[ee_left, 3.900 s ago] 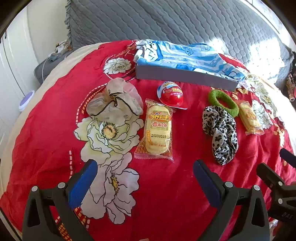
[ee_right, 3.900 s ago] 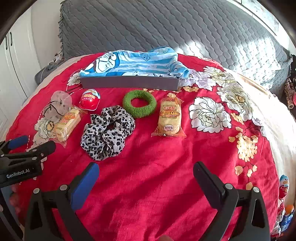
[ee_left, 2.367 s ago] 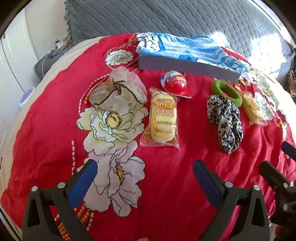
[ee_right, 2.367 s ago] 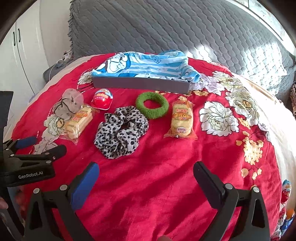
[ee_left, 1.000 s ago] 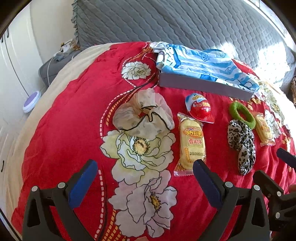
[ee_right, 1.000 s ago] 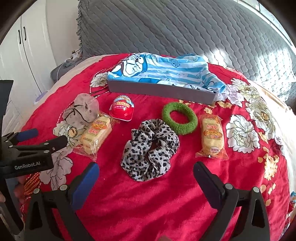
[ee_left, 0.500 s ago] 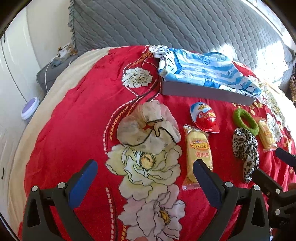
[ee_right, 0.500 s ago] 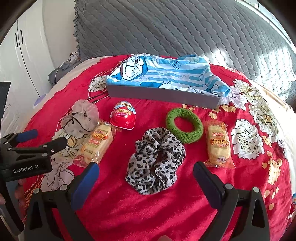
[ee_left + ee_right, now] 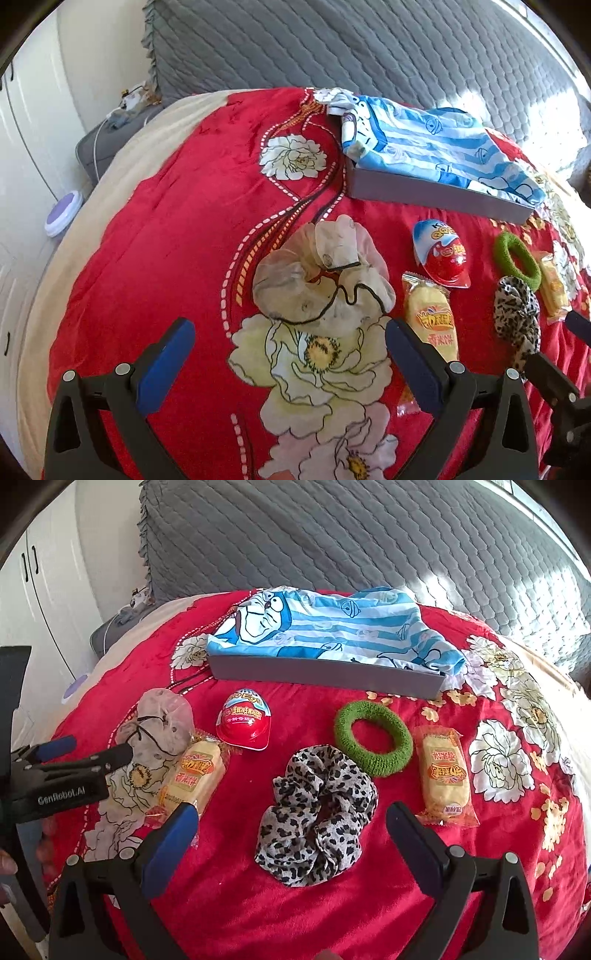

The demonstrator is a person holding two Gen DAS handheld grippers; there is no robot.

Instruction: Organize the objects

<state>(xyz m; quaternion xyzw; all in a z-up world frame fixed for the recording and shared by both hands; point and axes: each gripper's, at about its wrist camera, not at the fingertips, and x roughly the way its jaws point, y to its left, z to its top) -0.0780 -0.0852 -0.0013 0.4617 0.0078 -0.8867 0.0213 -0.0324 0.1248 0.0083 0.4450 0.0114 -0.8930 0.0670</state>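
Observation:
On the red flowered bedspread lie a beige sheer scrunchie, a red chocolate egg, a leopard scrunchie, a green hair ring and two wrapped cakes. My left gripper is open and empty, just short of the beige scrunchie. My right gripper is open and empty, with the leopard scrunchie between its fingers' line. The left gripper also shows at the left of the right wrist view.
A grey box with a blue striped cartoon cloth on it stands behind the items. A grey quilted headboard rises at the back. The bed edge falls away at the left toward white cupboards.
Both grippers moved forward and to the left over the bed. The beige scrunchie now sits in front of the left gripper and the leopard scrunchie in front of the right. Both stayed open.

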